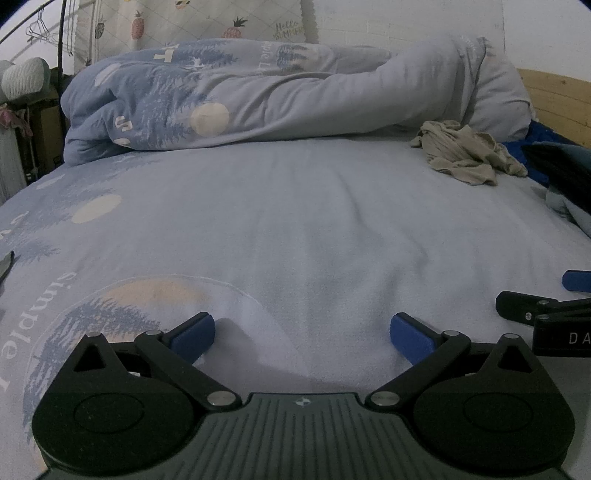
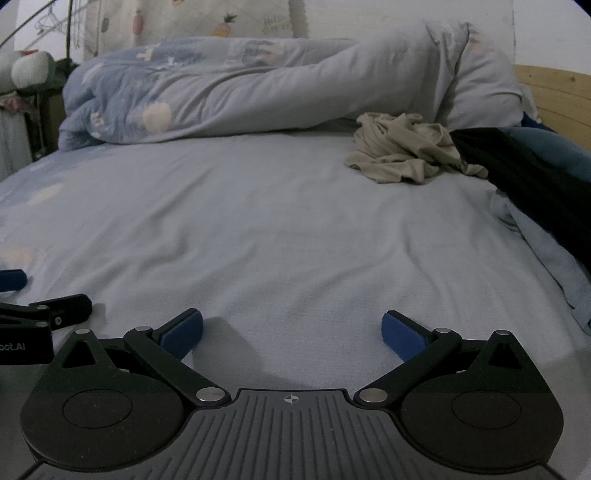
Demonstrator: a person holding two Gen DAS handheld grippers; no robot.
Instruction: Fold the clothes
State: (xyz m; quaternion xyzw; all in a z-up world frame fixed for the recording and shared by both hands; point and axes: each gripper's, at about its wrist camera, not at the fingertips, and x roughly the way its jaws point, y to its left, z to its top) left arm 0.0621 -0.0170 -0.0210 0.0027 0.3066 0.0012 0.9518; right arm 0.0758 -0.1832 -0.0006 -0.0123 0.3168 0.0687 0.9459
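A crumpled beige garment [image 1: 466, 152] lies on the pale blue bed sheet [image 1: 295, 229] at the far right, also in the right wrist view [image 2: 404, 152]. Beside it are a dark garment [image 2: 528, 173] and a light blue one [image 2: 554, 266] at the right edge. My left gripper [image 1: 302, 334] is open and empty, low over the sheet near the front. My right gripper [image 2: 291, 332] is open and empty too, beside the left one. Each gripper shows at the edge of the other's view: the right one [image 1: 554, 314] and the left one [image 2: 37, 314].
A rolled blue patterned duvet [image 1: 258, 96] lies across the far end of the bed. A wooden headboard [image 1: 557, 107] stands at the far right. Furniture and hangers [image 1: 37, 33] are at the far left.
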